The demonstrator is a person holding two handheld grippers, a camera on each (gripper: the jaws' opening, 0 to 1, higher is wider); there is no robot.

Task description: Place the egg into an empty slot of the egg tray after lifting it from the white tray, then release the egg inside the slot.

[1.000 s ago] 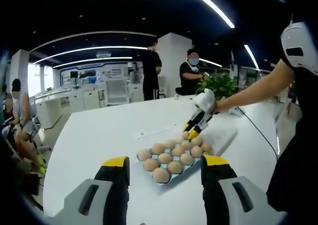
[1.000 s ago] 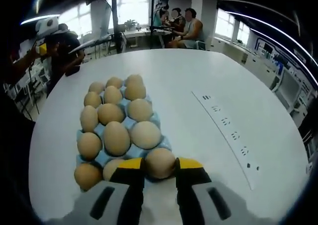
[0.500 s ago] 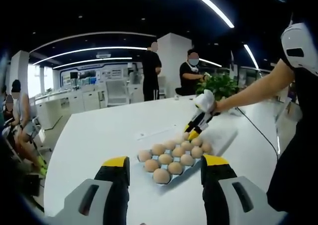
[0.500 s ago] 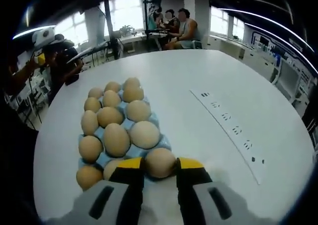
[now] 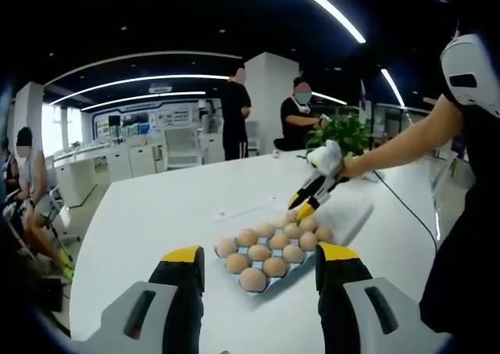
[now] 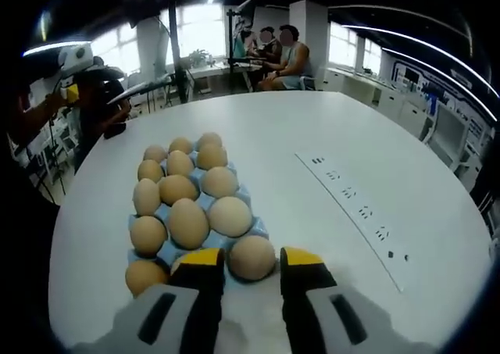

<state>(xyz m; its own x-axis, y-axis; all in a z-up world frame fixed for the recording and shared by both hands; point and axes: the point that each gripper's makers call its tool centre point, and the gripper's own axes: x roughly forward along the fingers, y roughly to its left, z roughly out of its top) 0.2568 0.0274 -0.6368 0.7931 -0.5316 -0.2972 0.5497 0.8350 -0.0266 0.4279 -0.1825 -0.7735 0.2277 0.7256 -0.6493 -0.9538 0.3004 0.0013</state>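
A blue egg tray (image 6: 244, 195) full of brown eggs lies on the white table (image 6: 312, 135). The nearest egg (image 6: 251, 256) sits in the tray's near corner slot, between the jaws of my right gripper (image 6: 252, 262). Those jaws stand open, with a thin gap on each side of the egg. In the left gripper view the same egg tray (image 5: 293, 265) lies ahead of my left gripper (image 5: 259, 254), which is open and holds nothing. The right gripper (image 5: 303, 206), held by a hand, hovers over the tray's far corner. A flat white tray (image 5: 353, 212) lies just beyond it.
A row of small black marks (image 6: 355, 209) runs across the table right of the egg tray. A potted plant (image 5: 345, 131) stands at the table's far edge. Two people (image 5: 237, 112) stand behind it, and others sit around the room.
My right gripper's jaws have spread apart from the egg they were pinching, leaving it in the corner slot. The right view has drawn back slightly. The left gripper stays still.
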